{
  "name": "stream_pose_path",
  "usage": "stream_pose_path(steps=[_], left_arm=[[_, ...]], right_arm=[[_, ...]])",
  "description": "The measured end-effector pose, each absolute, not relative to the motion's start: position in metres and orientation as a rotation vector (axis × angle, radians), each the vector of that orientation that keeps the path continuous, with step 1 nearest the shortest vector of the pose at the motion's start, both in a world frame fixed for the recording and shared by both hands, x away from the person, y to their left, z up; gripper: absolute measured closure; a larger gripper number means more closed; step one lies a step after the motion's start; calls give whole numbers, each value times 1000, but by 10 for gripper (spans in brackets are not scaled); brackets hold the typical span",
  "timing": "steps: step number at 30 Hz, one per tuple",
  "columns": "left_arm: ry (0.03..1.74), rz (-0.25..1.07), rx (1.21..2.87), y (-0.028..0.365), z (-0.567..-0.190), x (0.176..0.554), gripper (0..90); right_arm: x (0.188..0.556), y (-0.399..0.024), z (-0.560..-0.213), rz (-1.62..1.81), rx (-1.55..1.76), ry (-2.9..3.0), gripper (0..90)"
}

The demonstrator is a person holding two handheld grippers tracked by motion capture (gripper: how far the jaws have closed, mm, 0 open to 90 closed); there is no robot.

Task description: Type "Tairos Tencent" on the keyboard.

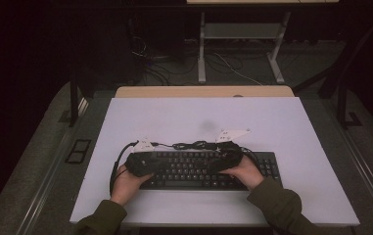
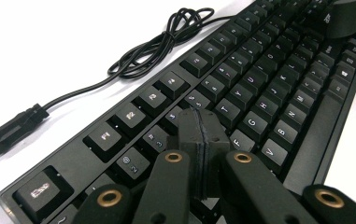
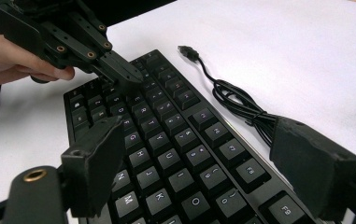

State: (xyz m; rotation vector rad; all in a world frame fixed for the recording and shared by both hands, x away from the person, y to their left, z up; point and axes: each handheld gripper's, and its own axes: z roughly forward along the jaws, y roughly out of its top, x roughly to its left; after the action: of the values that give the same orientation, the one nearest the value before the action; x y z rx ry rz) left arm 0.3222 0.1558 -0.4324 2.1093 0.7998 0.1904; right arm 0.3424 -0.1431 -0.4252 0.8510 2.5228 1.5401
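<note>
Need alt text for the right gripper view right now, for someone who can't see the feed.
The right gripper, jaws wide open, hangs over a black keyboard on a white table. Farther off, a hand holds the left gripper, jaws shut, its tip down among the keys. The keyboard's coiled USB cable lies unplugged beside it.

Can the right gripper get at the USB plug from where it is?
Probably not directly. The right gripper, open, hovers over the keyboard, while the USB plug lies off the far left corner on the table, beyond the left gripper. Nothing covers the plug, but the left gripper sits nearer.
</note>
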Motion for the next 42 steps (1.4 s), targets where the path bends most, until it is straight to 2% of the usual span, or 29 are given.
stream_pose_path(steps=[38, 42], left_arm=[[797, 178, 2119, 152, -432, 322, 889], [801, 169, 2098, 153, -430, 320, 814]], right_arm=[[342, -144, -423, 1532, 848, 2515, 177], [342, -143, -423, 1526, 838, 2532, 177]])
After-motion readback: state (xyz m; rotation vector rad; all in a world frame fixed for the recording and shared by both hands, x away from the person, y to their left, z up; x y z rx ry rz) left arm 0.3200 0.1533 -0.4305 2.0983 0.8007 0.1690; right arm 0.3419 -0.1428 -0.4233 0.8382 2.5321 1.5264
